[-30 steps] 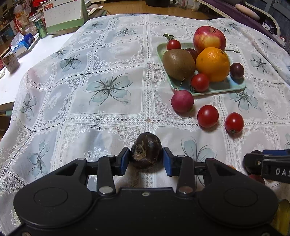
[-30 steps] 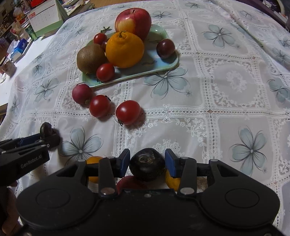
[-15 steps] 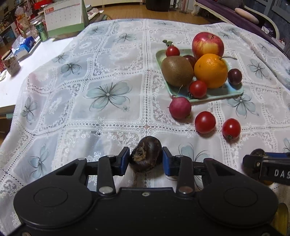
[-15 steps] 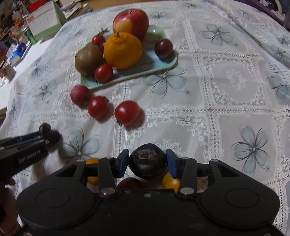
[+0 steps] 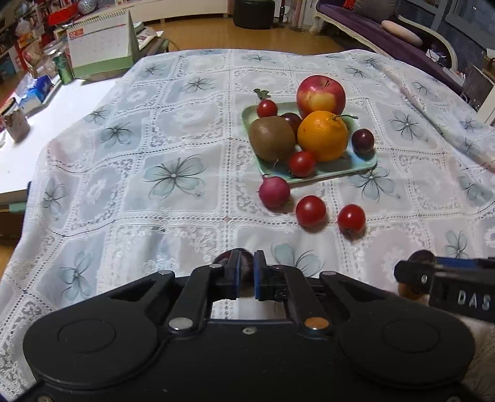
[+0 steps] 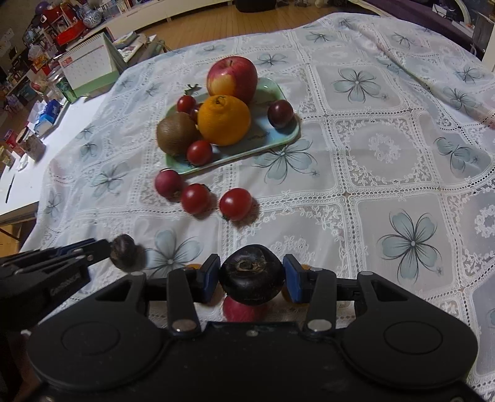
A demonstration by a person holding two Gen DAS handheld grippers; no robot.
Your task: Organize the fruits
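Note:
A pale green tray (image 5: 365,164) (image 6: 278,136) holds an apple (image 5: 320,96), an orange (image 5: 321,134), a kiwi (image 5: 272,139), dark plums and cherry tomatoes. A radish (image 5: 273,191) and two tomatoes (image 5: 311,210) (image 5: 351,218) lie on the cloth in front of it. My left gripper (image 5: 246,273) has its jaws almost together, with a dark brown water chestnut (image 6: 123,252) pinched at the fingertips and mostly hidden in its own view. My right gripper (image 6: 252,278) is shut on a dark round water chestnut (image 6: 252,273), above red and orange fruit.
The table wears a white lace cloth with blue flowers (image 5: 173,176). A desk calendar (image 5: 99,49), cans and boxes stand at the far left on a white surface (image 5: 46,123). A sofa (image 5: 386,27) is beyond the table's far right.
Both grippers have risen and pulled back, so more of the table shows. The left jaws have closed much narrower and the chestnut now sits at their tips.

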